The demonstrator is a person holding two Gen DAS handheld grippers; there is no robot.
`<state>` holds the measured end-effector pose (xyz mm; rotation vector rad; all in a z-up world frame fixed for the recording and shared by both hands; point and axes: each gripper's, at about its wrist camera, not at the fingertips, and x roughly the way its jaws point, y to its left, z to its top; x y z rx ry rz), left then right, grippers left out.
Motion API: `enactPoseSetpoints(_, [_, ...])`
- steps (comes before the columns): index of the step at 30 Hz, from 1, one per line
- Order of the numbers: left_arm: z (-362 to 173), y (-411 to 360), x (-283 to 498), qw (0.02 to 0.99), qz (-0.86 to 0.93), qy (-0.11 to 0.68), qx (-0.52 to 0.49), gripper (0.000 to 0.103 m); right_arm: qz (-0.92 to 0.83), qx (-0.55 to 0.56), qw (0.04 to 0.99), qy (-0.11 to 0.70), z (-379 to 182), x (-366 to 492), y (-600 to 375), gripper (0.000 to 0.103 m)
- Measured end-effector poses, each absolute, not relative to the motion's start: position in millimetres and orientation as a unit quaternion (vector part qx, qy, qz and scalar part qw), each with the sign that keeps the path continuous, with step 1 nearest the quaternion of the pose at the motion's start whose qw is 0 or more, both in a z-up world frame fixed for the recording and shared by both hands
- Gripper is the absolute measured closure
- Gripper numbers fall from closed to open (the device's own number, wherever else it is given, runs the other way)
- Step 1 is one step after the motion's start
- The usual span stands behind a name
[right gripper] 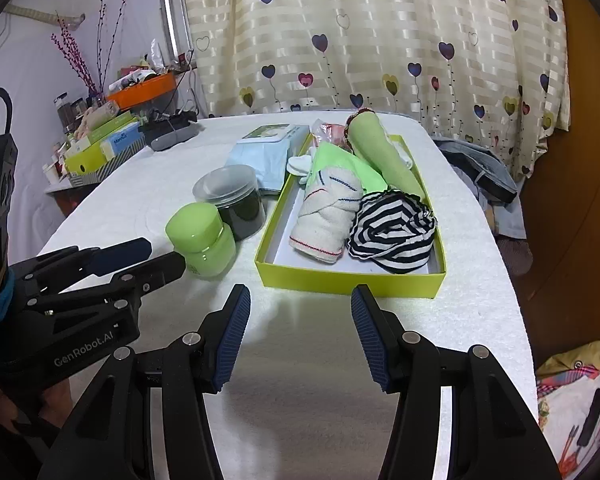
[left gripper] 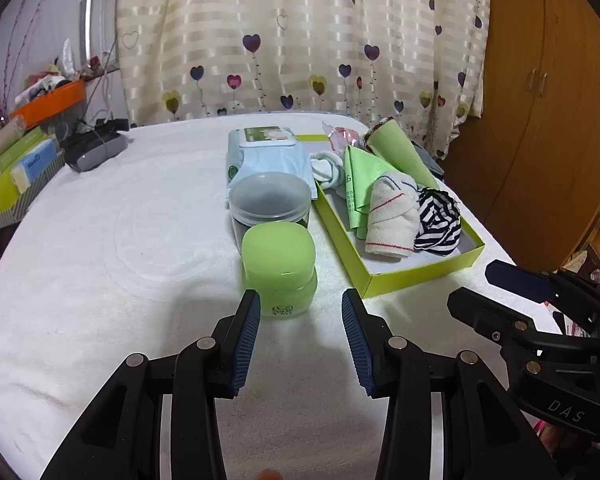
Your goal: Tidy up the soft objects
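From the left wrist view, the left gripper (left gripper: pixel 300 308) hangs low over the white counter (left gripper: pixel 120 260), its two blue-padded fingers (left gripper: pixel 246 336) spread apart with nothing between them. Just ahead of the left finger stands a green jar (left gripper: pixel 280 268) with a rounded lid, and right behind it a clear tub (left gripper: pixel 270 202) with dark contents and a see-through lid. Behind the tub lies a blue pack of wipes (left gripper: pixel 266 152). To the right sits a yellow-green box (left gripper: pixel 404 272), open on top, holding the soft things: a white rolled towel (left gripper: pixel 392 220) with red and blue stitching, a black-and-white striped cloth (left gripper: pixel 438 220) touching it on the right, a green cloth (left gripper: pixel 360 184), a rolled green cloth (left gripper: pixel 400 156) leaning toward the far end, and white socks (left gripper: pixel 328 168) at the box's left edge. The right gripper (left gripper: pixel 500 284) shows at the right edge, fingers parted and empty.

From the right wrist view, the right gripper (right gripper: pixel 300 304) hovers just short of the box's (right gripper: pixel 340 280) near wall, fingers (right gripper: pixel 368 332) wide apart, holding nothing. The towel (right gripper: pixel 328 216) and striped cloth (right gripper: pixel 392 228) lie side by side at the near end of the box. The left gripper (right gripper: pixel 152 256) reaches in from the left, its tips near the green jar (right gripper: pixel 200 240), fingers apart.
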<state>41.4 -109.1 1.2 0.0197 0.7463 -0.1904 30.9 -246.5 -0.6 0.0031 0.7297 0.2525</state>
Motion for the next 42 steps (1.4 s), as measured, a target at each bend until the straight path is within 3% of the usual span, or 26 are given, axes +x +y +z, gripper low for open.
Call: enactPoseSetpoints(42, [-7.9,-103.8,48.6,0.921,-0.078,0.383,0.003,0.062,0.130,-0.002,0.923,0.363,-6.4,32.8,-237.2,0.049])
